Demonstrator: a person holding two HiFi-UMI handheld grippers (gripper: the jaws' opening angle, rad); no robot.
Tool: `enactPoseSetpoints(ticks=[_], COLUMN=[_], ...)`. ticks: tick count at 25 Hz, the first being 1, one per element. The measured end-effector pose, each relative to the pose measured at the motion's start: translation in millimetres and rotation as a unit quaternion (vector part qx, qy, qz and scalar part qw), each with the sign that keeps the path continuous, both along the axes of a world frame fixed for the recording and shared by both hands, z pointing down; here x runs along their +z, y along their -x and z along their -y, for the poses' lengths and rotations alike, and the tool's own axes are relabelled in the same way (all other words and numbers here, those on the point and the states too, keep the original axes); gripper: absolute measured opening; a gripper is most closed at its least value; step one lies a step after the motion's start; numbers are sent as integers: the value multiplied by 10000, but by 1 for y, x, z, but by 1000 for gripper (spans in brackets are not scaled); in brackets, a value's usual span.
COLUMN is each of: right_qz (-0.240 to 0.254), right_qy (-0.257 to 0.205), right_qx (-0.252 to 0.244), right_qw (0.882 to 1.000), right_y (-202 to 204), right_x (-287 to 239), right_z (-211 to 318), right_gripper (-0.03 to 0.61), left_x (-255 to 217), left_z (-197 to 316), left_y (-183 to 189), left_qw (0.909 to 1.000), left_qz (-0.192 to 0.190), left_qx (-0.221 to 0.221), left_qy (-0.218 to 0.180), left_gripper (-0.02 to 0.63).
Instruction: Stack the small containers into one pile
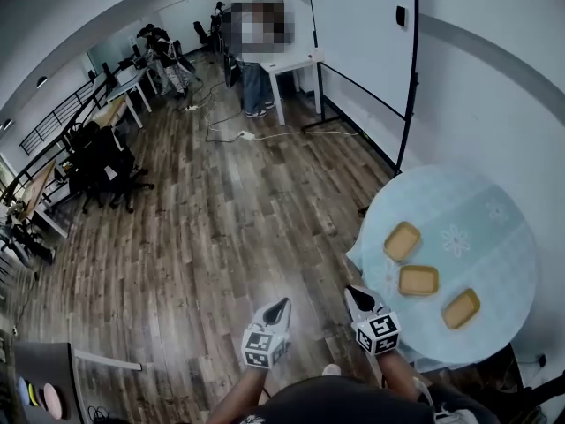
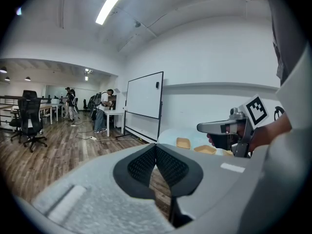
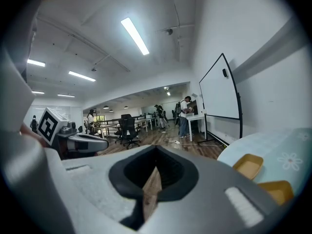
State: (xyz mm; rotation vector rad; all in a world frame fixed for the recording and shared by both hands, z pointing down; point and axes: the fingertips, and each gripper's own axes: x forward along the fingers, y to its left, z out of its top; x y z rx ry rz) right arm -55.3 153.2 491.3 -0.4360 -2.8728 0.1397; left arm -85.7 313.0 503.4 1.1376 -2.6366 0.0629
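Observation:
Three small yellow containers lie apart in a row on the round table (image 1: pixel 494 228): a far one (image 1: pixel 402 241), a middle one (image 1: pixel 418 280) and a near one (image 1: pixel 461 308). My left gripper (image 1: pixel 282 304) is shut and empty over the wood floor, left of the table. Its jaws (image 2: pixel 156 147) meet with nothing between them. My right gripper (image 1: pixel 350 291) is shut too, just short of the table's near-left edge. In the right gripper view two containers (image 3: pixel 248 166) (image 3: pixel 276 190) show at the right, beyond the shut jaws (image 3: pixel 156 152).
A rolling whiteboard (image 1: pixel 364 38) stands past the table by the right wall. A white desk (image 1: pixel 291 67) with a person beside it is at the back, with cables (image 1: pixel 231 133) on the floor. Black office chairs (image 1: pixel 101 168) and desks line the left side.

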Motion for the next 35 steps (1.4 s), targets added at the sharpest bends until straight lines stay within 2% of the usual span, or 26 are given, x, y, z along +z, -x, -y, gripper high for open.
enactPoseSetpoints(ticks=[9, 16, 24, 31, 35], right_qz=[6, 25, 36, 69, -5], right_qy=[11, 35, -88, -191, -198], right_qx=[134, 272, 780, 1473, 1661], right_qw=[9999, 9996, 9969, 9889, 9859], right_y=[19, 25, 41, 66, 84], right_x=[2, 5, 11, 2, -1], right_z=[37, 57, 98, 134, 145], right_gripper=[2, 3, 2, 3, 3], left_x=[-2, 2, 17, 15, 15], left_z=[42, 74, 133, 177, 194], left_y=[30, 37, 64, 100, 124], left_qw=[9999, 9994, 9947, 9848, 9785], left_qz=[86, 4, -38, -33, -109], left_qx=[133, 350, 1028, 1737, 2058], left_qy=[-32, -38, -73, -91, -3], left_gripper=[-5, -5, -5, -5, -5])
